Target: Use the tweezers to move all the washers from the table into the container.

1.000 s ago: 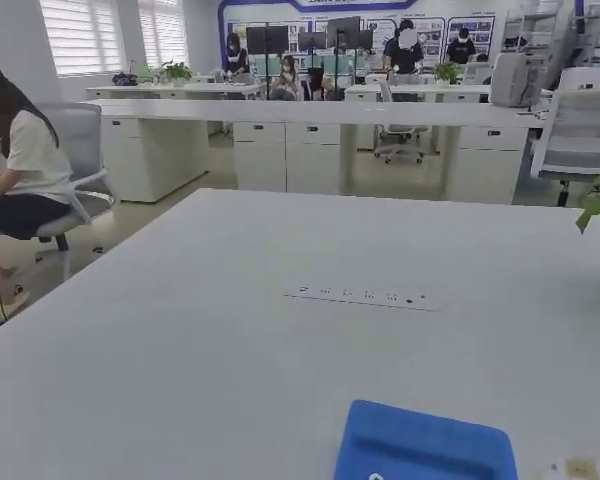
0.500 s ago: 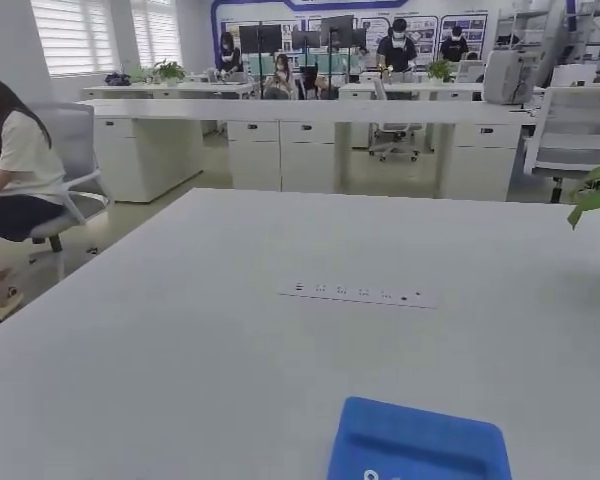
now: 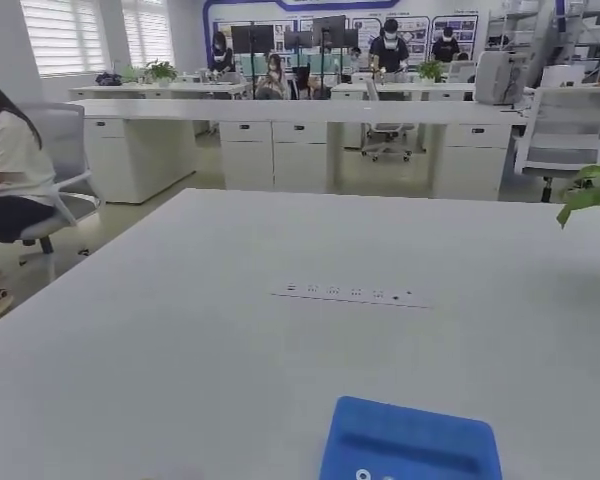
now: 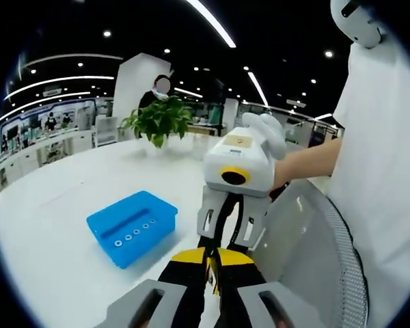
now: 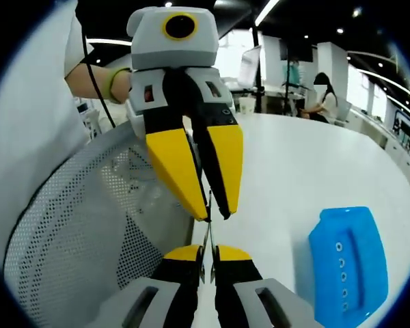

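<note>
The right tool (image 5: 205,251) and left tool (image 4: 212,256) meet tip to tip, both pressed together on the thin tweezers (image 5: 207,232).

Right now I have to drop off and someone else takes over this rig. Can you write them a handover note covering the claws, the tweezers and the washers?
The left claw is shut, tip to tip with the right claw, on a thin metal piece that looks like the tweezers.
The right claw is shut on the same piece.
Both are off the table, near a mesh chair back.
The container sits on the table with five washers in a row inside.
Done: those five are in.
Left: check the table for strays, then put the tweezers down.
</note>
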A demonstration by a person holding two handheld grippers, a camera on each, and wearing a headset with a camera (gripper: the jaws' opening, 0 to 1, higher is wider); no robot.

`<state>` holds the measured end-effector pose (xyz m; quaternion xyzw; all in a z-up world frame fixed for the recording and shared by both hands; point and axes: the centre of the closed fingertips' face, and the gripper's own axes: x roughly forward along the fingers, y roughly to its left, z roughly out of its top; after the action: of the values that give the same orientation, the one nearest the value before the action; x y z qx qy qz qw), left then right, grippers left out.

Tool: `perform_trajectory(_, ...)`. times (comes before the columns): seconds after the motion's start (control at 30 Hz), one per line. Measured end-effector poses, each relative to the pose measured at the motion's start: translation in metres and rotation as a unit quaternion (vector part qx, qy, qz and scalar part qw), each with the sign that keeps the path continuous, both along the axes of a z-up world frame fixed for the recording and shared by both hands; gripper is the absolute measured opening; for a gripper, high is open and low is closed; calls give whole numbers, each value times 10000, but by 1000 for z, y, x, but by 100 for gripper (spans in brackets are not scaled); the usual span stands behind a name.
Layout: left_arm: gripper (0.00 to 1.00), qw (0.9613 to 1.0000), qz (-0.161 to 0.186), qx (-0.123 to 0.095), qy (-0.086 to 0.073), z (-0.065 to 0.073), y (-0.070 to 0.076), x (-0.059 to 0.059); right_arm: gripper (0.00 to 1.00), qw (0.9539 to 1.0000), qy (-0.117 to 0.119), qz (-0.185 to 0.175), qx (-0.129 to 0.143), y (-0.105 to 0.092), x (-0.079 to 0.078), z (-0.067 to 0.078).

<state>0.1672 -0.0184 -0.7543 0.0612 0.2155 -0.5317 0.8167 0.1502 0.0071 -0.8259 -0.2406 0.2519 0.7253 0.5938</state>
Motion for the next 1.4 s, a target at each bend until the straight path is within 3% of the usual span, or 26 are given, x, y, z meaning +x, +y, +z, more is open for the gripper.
perform_trajectory(0.13, 4, 10000, -13, -5, 0, 1, 0, 0, 3, 10000, -41, -34, 33, -1, 3, 2)
perform_trajectory(0.2, 3, 9999, -70, 99, -2, 0, 2, 0, 3, 10000, -73, -40, 47, -1, 4, 2)
perform_trajectory(0.3, 3, 9998, -110, 139, 74, 0, 2, -1, 3, 9999, -124, -16, 11, -3, 6, 2)
perform_trajectory(0.4, 3, 9997, -154, 171, 23, 1, 2, 0, 3, 9997, -226, 83, -48, -4, 5, 1)
perform_trajectory(0.53, 0, 9985, -383, 372, -99, 0, -1, -2, 3, 9995, -283, 80, -105, -4, 5, 0)
perform_trajectory(0.67, 0, 9977, -495, 456, -96, 0, -1, -4, 3, 9993, -344, 63, -110, -5, 6, 0)
perform_trajectory(0.73, 0, 9960, -600, 616, -232, -1, -1, -5, 4, 9991, -397, 77, -135, -6, 6, 0)
perform_trajectory(0.83, 0, 9941, -695, 783, -288, -5, 1, -6, 4, 9988, -442, 75, -199, -8, 7, -2)
perform_trajectory(1.2, 0, 9862, -926, 1326, -365, -24, 2, 1, 5, 9963, -691, -219, -462, -15, 19, -17)
perform_trajectory(1.3, 0, 9826, -1077, 1478, -319, -30, 3, 2, 6, 9961, -664, -324, -472, -17, 21, -20)
perform_trajectory(1.4, 0, 9825, -1116, 1472, -242, -30, 6, 6, 8, 9962, -591, -516, -388, -18, 23, -22)
